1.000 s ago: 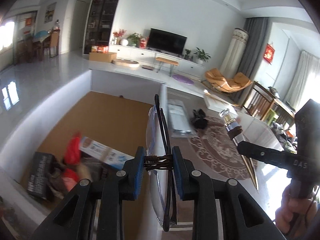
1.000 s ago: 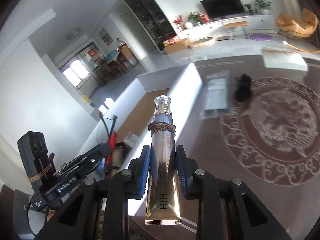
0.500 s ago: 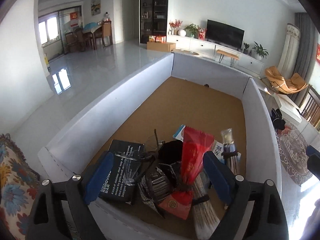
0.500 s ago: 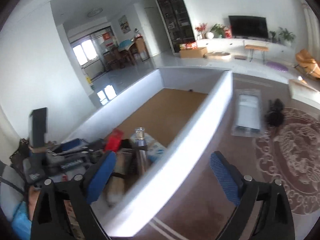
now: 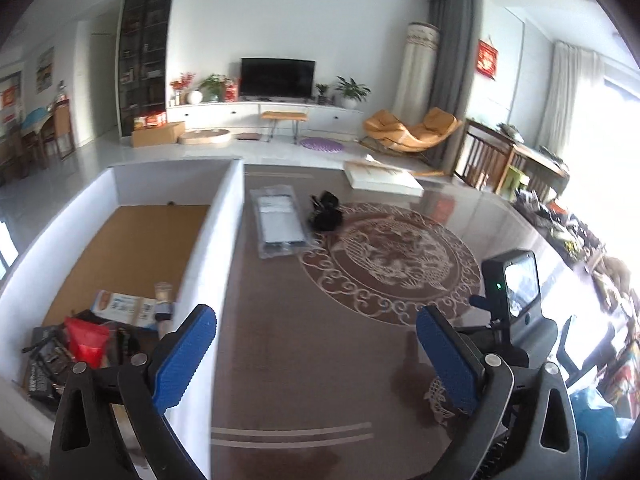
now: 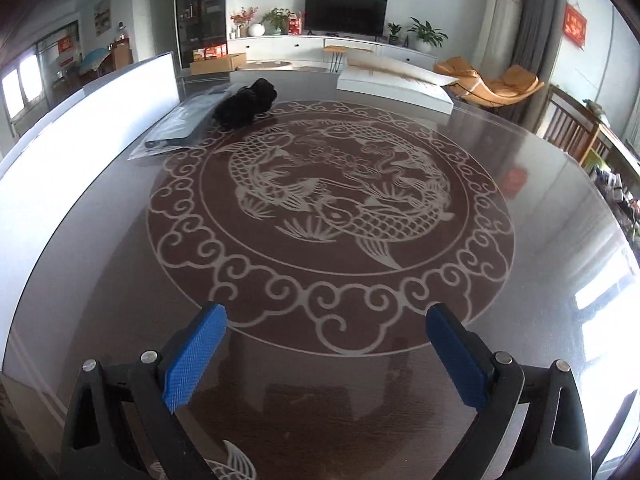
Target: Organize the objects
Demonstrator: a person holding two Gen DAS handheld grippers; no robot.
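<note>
I'm holding left gripper [image 5: 316, 354] and right gripper [image 6: 326, 356] spread wide, gripping nothing, facing black bundle [image 6: 246, 106] and plastic sleeve [image 5: 280, 224] outside the box [image 5: 208, 240].

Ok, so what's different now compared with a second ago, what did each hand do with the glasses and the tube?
Both tongs let go. The left tongs dropped the glasses into the white box, the right tongs dropped the tube there too, then both swung back over the table, open and empty. The black bundle and plastic packet stayed put.
</note>
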